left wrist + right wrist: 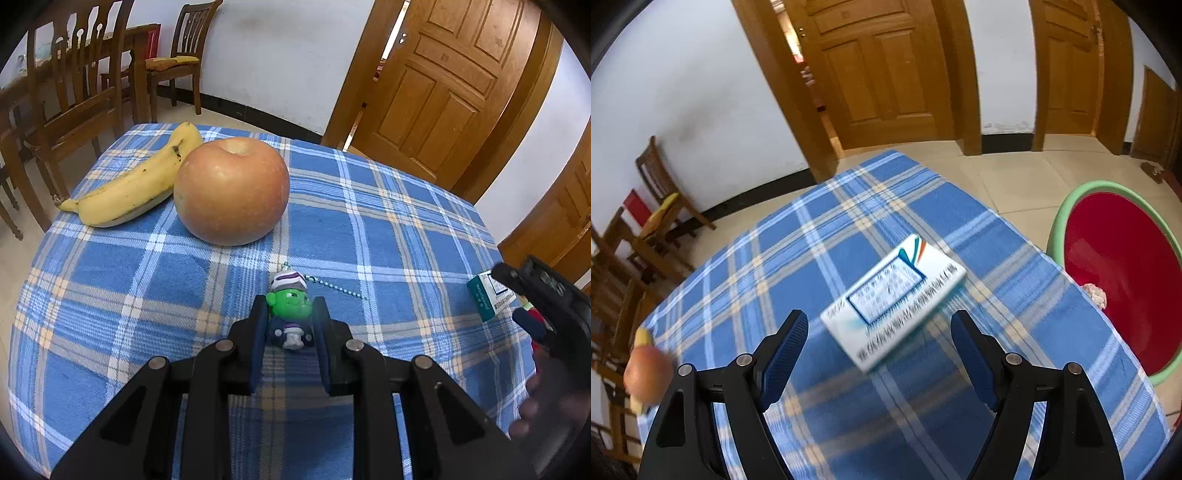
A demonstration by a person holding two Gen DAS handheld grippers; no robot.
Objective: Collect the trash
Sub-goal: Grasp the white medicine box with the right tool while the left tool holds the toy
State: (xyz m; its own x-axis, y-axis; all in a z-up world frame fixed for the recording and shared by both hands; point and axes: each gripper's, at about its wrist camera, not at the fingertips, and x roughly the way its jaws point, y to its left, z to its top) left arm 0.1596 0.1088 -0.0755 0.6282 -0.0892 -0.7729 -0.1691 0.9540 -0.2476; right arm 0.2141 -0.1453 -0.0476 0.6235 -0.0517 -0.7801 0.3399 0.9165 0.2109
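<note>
My left gripper (290, 325) is shut on a small green-faced toy figure (290, 314) with a striped cap and a bead chain, at the blue plaid tablecloth (110, 280). My right gripper (879, 332) is open and empty, its blue pads either side of a white medicine box (892, 299) lying flat on the cloth just ahead. The same box (489, 297) shows at the right edge of the left wrist view, beside the right gripper (524, 295). A red basin with a green rim (1123, 273) stands off the table's right edge with a crumpled scrap (1095, 293) in it.
A large apple (231, 190) and a banana (136, 184) lie at the far left of the table; the apple also shows in the right wrist view (646, 373). Wooden chairs (74, 99) stand beyond the table's left side. Wooden doors (875, 70) line the far wall.
</note>
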